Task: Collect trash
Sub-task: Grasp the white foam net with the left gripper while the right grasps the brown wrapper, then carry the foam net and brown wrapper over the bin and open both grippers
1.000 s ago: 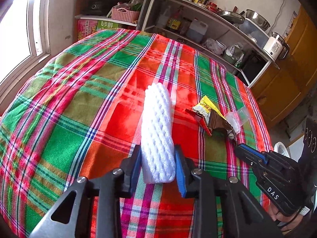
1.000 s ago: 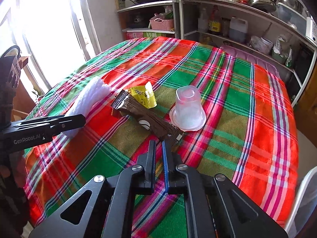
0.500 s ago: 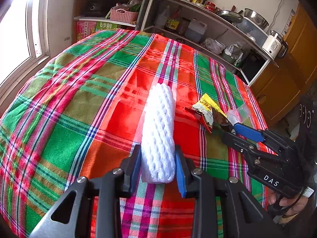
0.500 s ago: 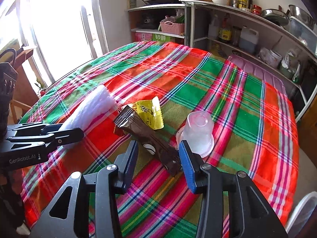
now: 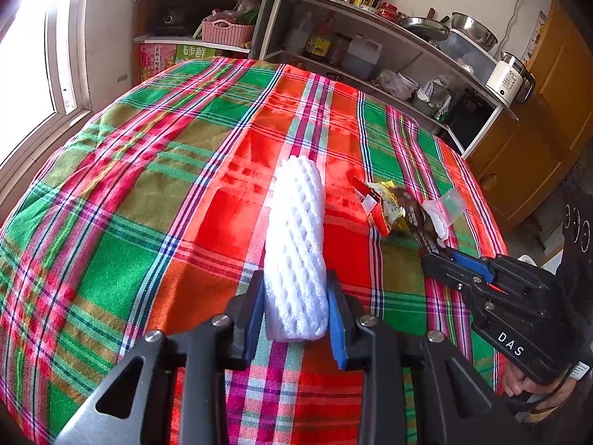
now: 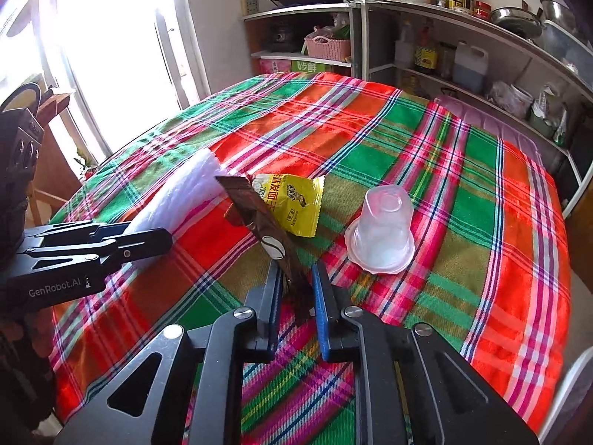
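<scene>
Near the worktop's (image 6: 463,155) front edge, the left gripper (image 5: 296,307) clamps the foam net (image 5: 296,244) while the right gripper's (image 6: 294,296) jaws, just closing, pinch the brown wrapper's (image 6: 267,230) thin tail, which could slip free when lifted.

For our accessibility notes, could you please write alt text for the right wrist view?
The right gripper pinches a brown wrapper above a plaid tablecloth; a yellow packet and upturned plastic cup lie beyond.
</scene>
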Demonstrator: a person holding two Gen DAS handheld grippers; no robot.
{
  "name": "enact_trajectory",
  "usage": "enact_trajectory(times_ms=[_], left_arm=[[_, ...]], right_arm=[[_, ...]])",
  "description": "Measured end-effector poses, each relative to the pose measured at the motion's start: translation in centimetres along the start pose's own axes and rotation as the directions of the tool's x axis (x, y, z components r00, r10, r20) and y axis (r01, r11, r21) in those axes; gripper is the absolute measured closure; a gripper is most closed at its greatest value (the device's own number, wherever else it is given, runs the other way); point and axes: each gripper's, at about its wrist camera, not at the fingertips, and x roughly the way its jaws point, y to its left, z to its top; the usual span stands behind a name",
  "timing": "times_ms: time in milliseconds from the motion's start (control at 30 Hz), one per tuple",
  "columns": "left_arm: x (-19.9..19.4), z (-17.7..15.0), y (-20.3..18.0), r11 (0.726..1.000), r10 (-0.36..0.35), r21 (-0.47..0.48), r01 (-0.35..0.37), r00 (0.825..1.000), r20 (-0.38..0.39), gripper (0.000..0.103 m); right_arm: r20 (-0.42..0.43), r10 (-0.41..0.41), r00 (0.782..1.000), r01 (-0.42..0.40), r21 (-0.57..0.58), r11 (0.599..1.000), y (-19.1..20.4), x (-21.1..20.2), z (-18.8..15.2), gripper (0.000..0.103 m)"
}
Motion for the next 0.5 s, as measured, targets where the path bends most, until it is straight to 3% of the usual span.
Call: enact_trajectory(times_ms=[33, 500], left_arm=[[-0.1, -0.1, 0.0, 1.000, -0.003, -0.001, 0.003, 1.000, 0.000, 0.072], [-2.7, -1.8, -1.6, 0.998, -0.046, 0.044, 0.045, 0.999, 0.019, 0.072]], right_arm=[[0.003, -0.001, 1.000, 0.001, 0.005, 1.000, 0.0, -0.2, -0.1, 0.094], [0.056, 0.051, 0.997, -0.056, 0.103, 0.993, 0.2, -3.8, -2.7, 0.094]])
